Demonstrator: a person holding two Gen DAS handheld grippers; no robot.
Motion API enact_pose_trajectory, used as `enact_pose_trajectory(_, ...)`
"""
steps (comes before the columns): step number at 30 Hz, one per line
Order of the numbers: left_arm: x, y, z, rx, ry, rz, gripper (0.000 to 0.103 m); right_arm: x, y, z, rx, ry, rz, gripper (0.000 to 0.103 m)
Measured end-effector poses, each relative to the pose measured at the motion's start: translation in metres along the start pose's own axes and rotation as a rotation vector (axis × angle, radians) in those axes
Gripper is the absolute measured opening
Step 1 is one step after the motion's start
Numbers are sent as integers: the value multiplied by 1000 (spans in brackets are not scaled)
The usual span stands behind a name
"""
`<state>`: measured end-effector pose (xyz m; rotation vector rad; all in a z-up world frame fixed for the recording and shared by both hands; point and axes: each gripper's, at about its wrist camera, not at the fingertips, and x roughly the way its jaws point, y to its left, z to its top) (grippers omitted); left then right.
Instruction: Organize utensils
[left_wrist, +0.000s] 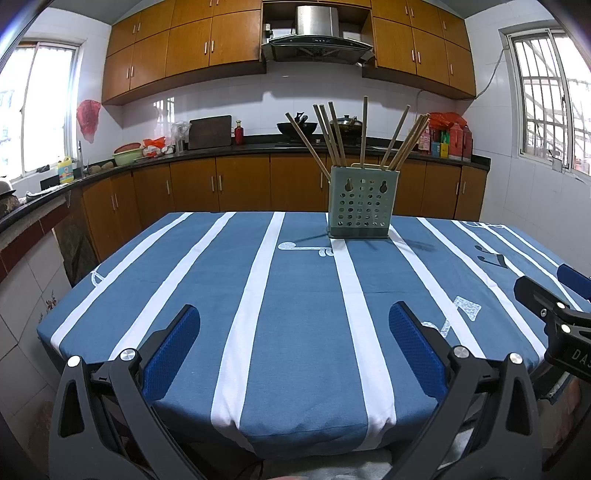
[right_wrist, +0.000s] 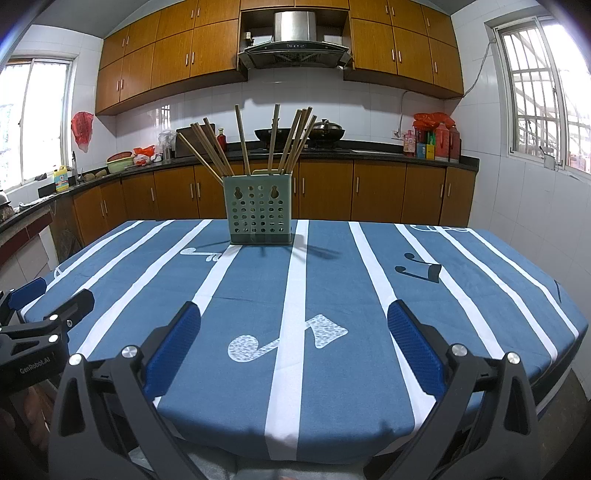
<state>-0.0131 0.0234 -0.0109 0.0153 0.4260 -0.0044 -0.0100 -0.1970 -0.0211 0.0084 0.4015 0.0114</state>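
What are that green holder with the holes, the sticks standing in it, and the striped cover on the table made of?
The pale green perforated holder looks like moulded plastic: matte, uniform colour, neat round holes. The long tan chopsticks appear to be wood or bamboo, with a dull, unvarnished brown; which one is unclear. The blue-and-white striped tablecloth looks like woven fabric, soft folds at the table edge.

You're looking from both wrist cameras low at the table's (left_wrist: 295, 332) near edge, facing the far counter. Both are sharing the chopstick holder (left_wrist: 359, 201), well ahead; the left view is sitting further left.
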Motion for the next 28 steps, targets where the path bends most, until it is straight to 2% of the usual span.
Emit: enact_pose_trajectory(28,-1,2,-1,-14,9,0,101,0,0,1,1,1,0,99)
